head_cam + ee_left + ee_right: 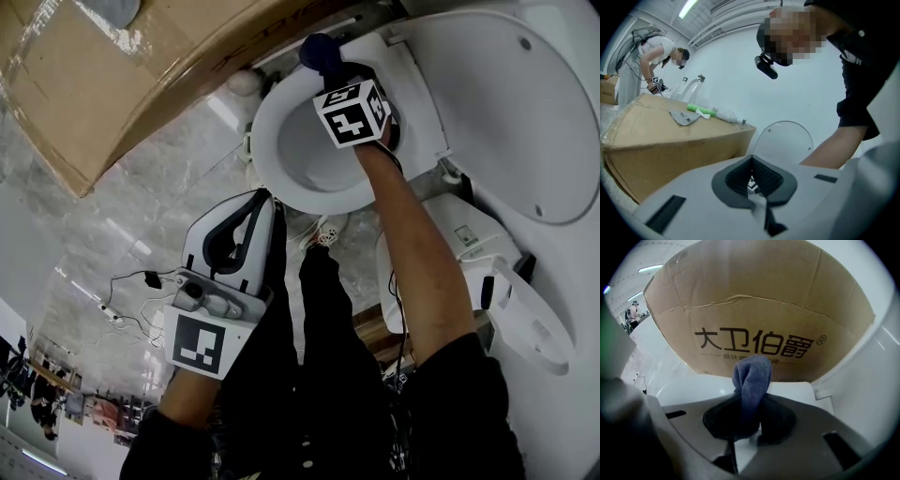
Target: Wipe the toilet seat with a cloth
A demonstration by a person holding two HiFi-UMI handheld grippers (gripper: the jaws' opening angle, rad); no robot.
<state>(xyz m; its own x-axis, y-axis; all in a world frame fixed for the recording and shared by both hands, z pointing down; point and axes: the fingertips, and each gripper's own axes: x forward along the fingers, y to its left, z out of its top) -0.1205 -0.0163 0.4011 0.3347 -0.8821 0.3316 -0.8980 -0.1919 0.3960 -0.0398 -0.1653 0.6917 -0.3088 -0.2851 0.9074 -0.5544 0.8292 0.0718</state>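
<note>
**Our right gripper [330, 70] grips the blue cloth [751, 380] at the far rim of the toilet seat [272, 131].**

Nearest us, our left gripper [261, 199] hangs above the marble floor [141, 206], just short of the bowl, with its jaws pressed together on nothing. Further out, our right gripper reaches across the bowl opening, jaws clenched on the bunched cloth, which sticks out past the tips. The cloth sits over the back part of the white seat, near the hinge. We cannot tell whether it touches the seat. The lid [525, 112] stands raised on the right. Beyond the seat lies a large cardboard box [759, 310] with dark printed lettering on its side.
</note>
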